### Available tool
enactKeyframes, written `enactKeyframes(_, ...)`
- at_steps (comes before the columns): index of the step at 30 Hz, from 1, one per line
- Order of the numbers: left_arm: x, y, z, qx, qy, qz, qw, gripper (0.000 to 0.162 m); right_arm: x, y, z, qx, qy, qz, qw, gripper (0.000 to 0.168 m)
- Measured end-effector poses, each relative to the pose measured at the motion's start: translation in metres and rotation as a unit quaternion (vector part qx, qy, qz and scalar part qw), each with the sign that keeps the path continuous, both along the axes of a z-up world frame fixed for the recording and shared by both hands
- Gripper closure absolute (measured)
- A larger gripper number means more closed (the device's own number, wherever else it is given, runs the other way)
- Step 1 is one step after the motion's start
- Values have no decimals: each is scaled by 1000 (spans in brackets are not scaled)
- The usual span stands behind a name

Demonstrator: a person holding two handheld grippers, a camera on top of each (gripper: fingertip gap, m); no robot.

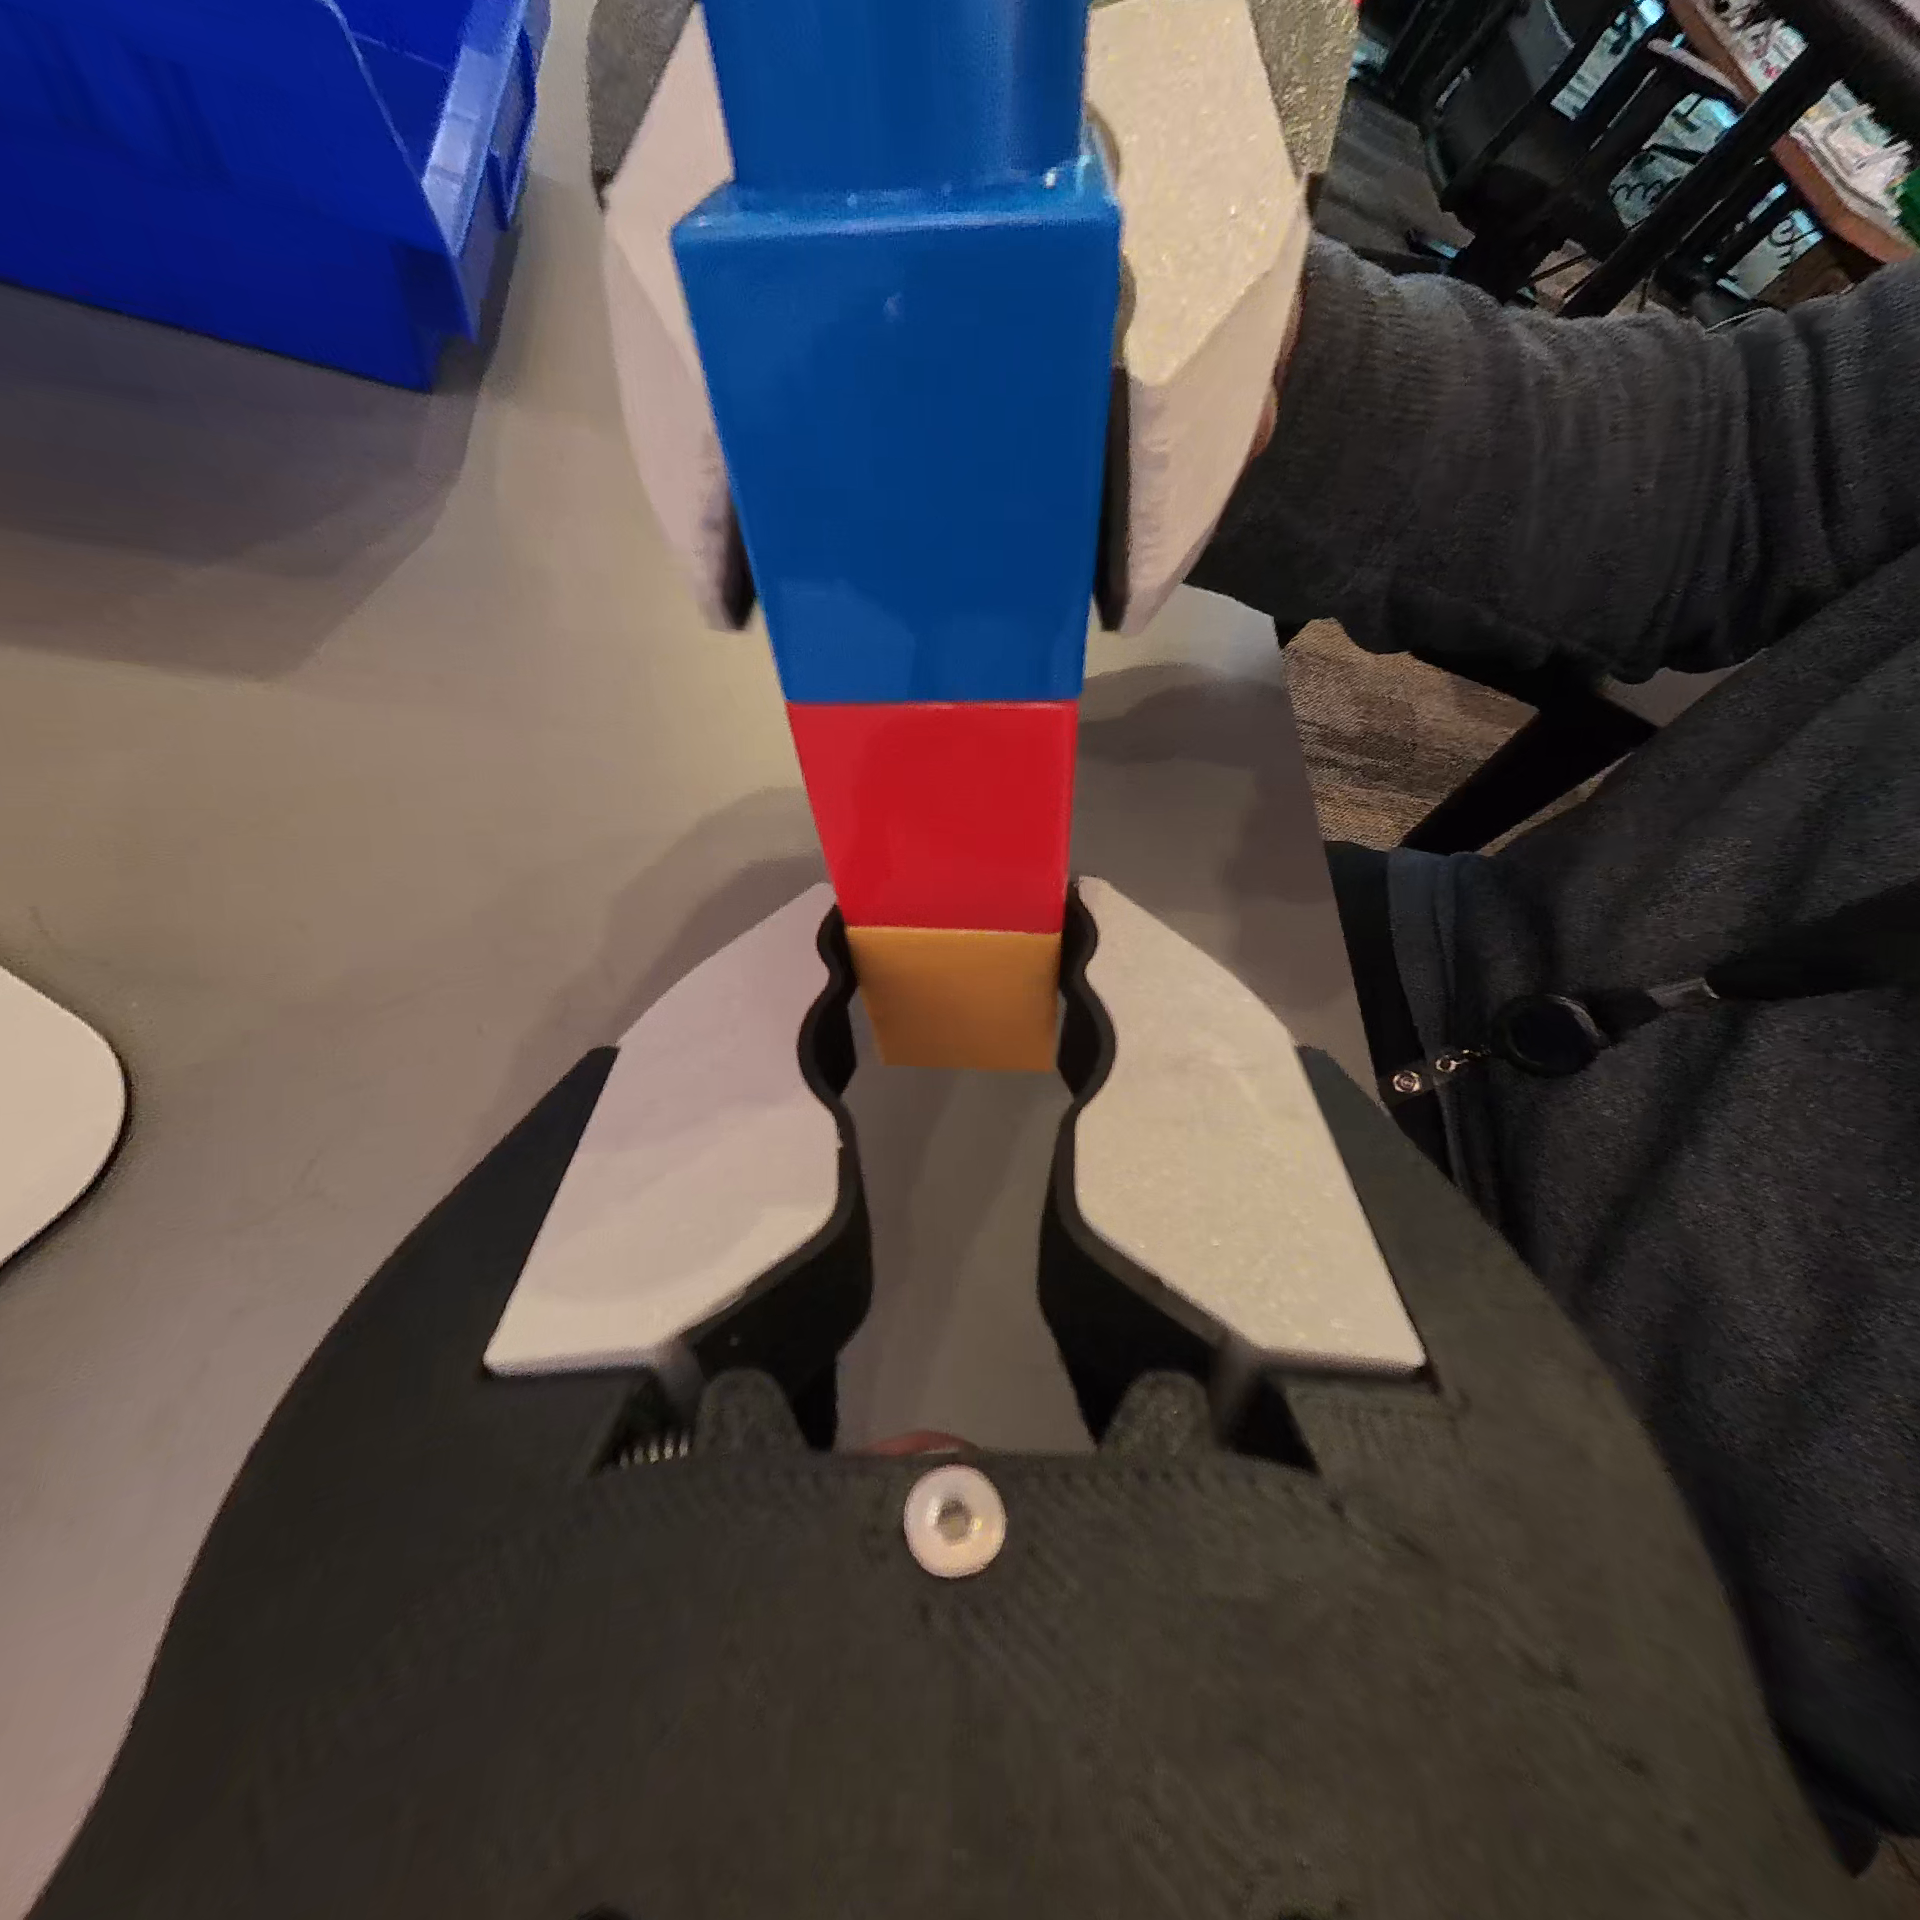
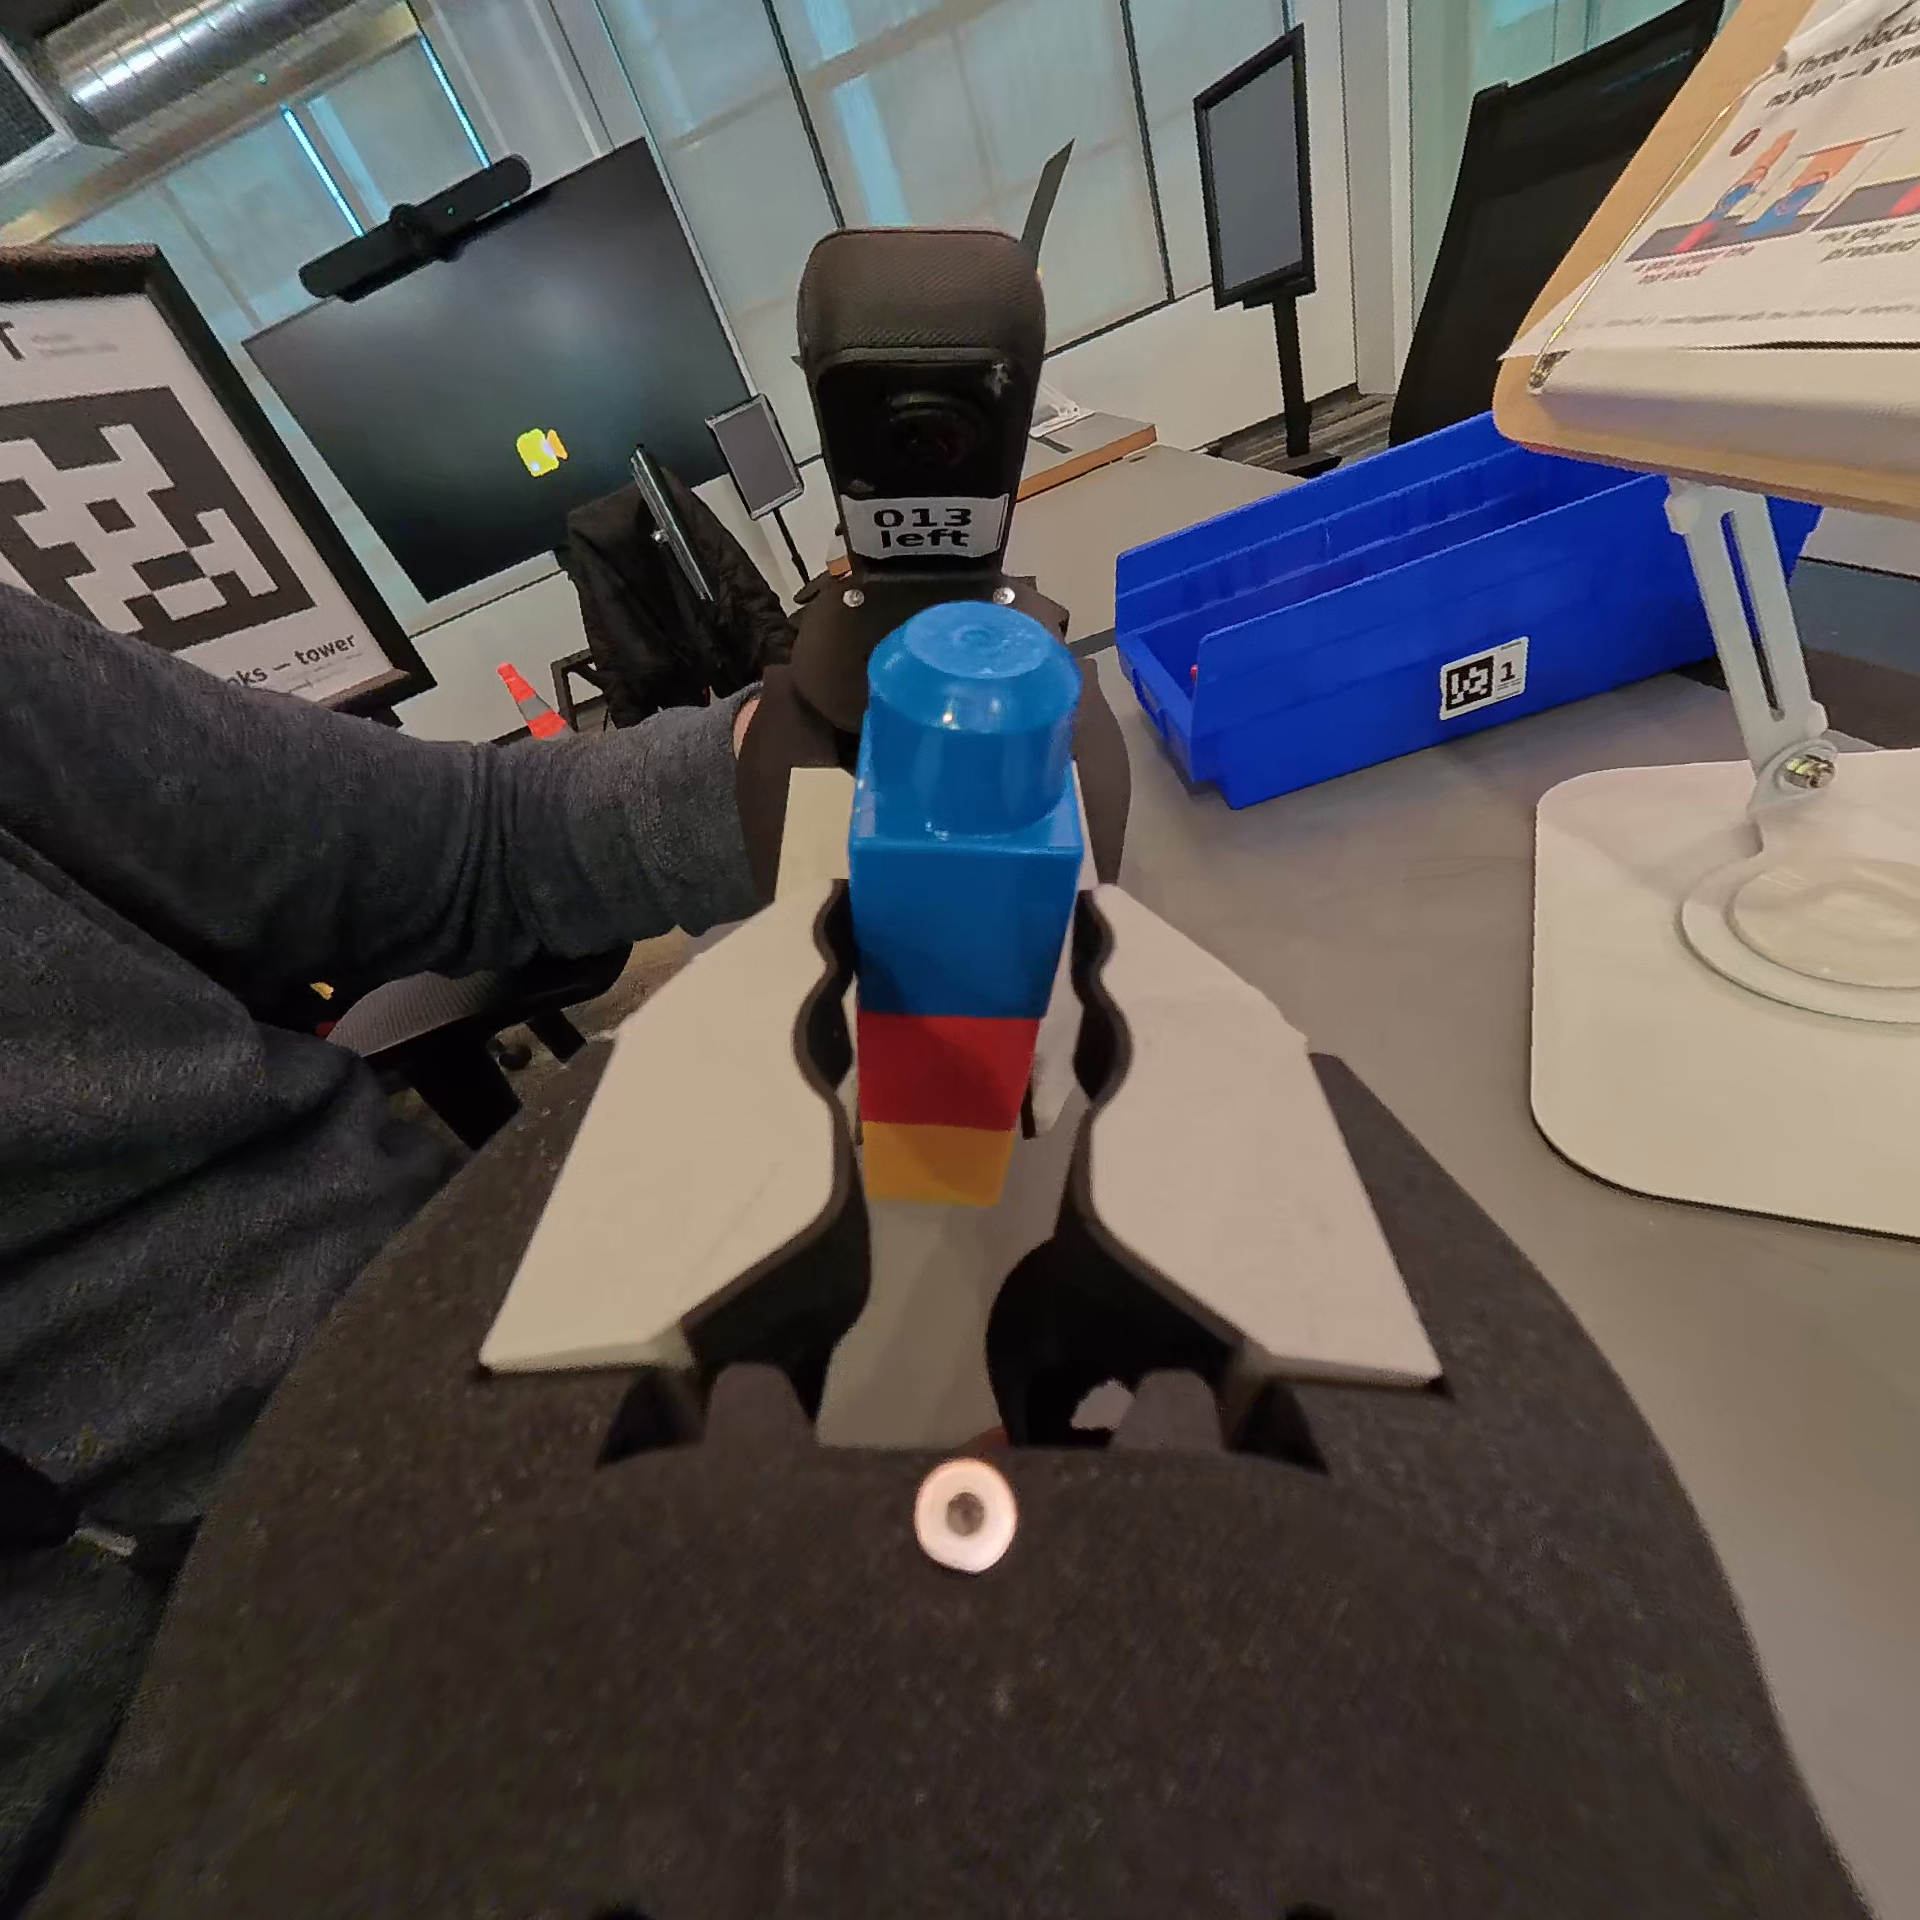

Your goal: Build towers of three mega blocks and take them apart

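Note:
A tower of three blocks stands between my two grippers: a blue block (image 1: 904, 468) on top, a red block (image 1: 945, 810) in the middle and an orange block (image 1: 961, 997) at the bottom. My left gripper (image 1: 958, 935) is shut on the orange block. My right gripper (image 1: 920, 608) comes in from the opposite side and is shut on the blue block. In the right wrist view my right gripper (image 2: 961, 914) clamps the blue block (image 2: 961, 894), above the red block (image 2: 945, 1070) and the orange block (image 2: 940, 1164). I cannot tell whether the tower touches the grey table (image 1: 312, 831).
A blue bin (image 1: 239, 177) (image 2: 1403, 613) stands on the table beyond the tower. A white stand base (image 2: 1714, 987) (image 1: 42, 1101) carries a clipboard with a printed sheet (image 2: 1745, 208). A person's dark sleeve (image 1: 1558, 468) and the table's edge (image 1: 1309, 727) lie close by. Some 6 cm of space lies between my two pairs of fingers.

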State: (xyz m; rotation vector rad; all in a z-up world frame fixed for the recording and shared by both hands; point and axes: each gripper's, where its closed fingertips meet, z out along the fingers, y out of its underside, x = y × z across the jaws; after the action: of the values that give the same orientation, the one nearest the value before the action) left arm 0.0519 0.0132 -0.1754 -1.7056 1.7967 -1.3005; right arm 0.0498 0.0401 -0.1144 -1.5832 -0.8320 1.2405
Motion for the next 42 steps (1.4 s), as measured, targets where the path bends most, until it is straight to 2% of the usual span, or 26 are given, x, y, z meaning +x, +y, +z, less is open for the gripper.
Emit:
enactKeyframes(3, 0, 0, 2, 16, 5, -3, 1000, 126, -3, -3, -4, 2, -33, 7, 999, 122)
enactKeyframes(6, 0, -3, 1, 26, 12, -12, 1000, 126, -6, -8, -5, 15, -60, 18, 998, 133)
enactKeyframes(10, 4, -4, 4, 13, 2, -11, 1000, 125, -6, -9, -2, 24, -85, 10, 996, 133)
enactKeyframes(12, 5, 5, 8, 3, -17, 8, 1000, 105, 4, -4, 10, 39, -87, -13, 995, 133)
enactKeyframes(17, 6, 44, -4, 41, -46, 84, 995, 111, 82, 26, 66, 88, -74, -140, 983, 133)
enactKeyframes(22, 23, 79, -1, 101, -113, 162, 975, 121, 200, 86, 99, 106, -83, -326, 936, 133)
enactKeyframes(25, 38, 99, 2, 124, -152, 203, 959, 124, 262, 133, 84, 85, -125, -405, 902, 133)
enactKeyframes(29, 55, 112, -2, 165, -185, 235, 940, 130, 303, 190, 46, 54, -150, -443, 882, 133)
enactKeyframes(33, 66, 123, -11, 187, -201, 259, 926, 132, 311, 235, -5, 13, -190, -444, 876, 133)
enactKeyframes(36, 71, 124, -7, 182, -211, 253, 926, 132, 309, 260, -37, -6, -234, -442, 866, 133)
enactKeyframes(38, 70, 127, -8, 197, -208, 252, 924, 132, 309, 274, -52, -14, -251, -447, 858, 132)
enactKeyframes(42, 69, 130, -11, 170, -210, 256, 928, 131, 316, 295, -74, -26, -276, -466, 840, 132)
